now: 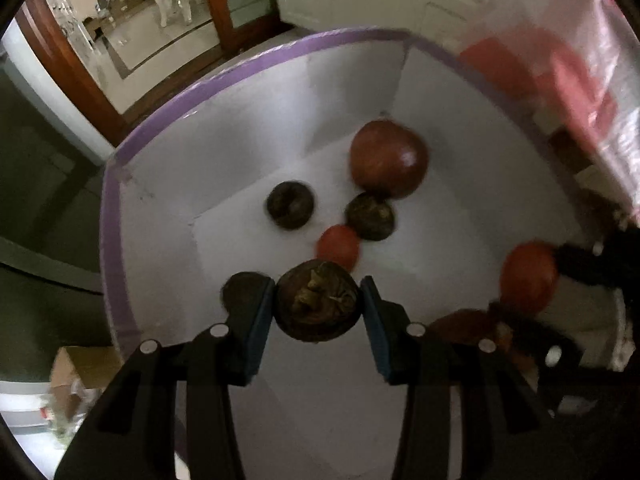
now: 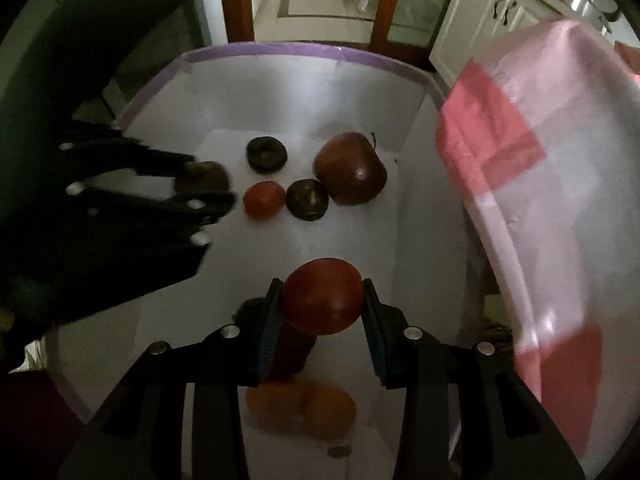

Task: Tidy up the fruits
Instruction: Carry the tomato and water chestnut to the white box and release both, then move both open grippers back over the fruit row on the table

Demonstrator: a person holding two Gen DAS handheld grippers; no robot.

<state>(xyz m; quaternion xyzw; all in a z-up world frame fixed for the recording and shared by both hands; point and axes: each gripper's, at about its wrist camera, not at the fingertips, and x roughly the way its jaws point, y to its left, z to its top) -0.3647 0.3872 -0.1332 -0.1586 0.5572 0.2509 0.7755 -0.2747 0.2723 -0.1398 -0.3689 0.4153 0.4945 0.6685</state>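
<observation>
My left gripper point(image 1: 318, 300) is shut on a dark brown mangosteen point(image 1: 318, 304) and holds it above the floor of a white box point(image 1: 168, 184) with a purple rim. On the box floor lie a red apple point(image 1: 389, 159), two more mangosteens point(image 1: 290, 210) point(image 1: 371, 216) and a small red tomato point(image 1: 338, 246). My right gripper point(image 2: 322, 300) is shut on a red tomato point(image 2: 322, 295) inside the same box point(image 2: 360, 92). The left gripper also shows in the right wrist view point(image 2: 204, 186), at the left. Two orange fruits point(image 2: 300, 404) lie blurred below the right gripper.
A pink and red plastic bag point(image 2: 540, 184) hangs over the box's right side. Beyond the box are a wooden door frame point(image 2: 240, 0), white cabinets point(image 2: 484, 12) and a tiled floor. A cardboard box point(image 1: 84, 368) sits at lower left.
</observation>
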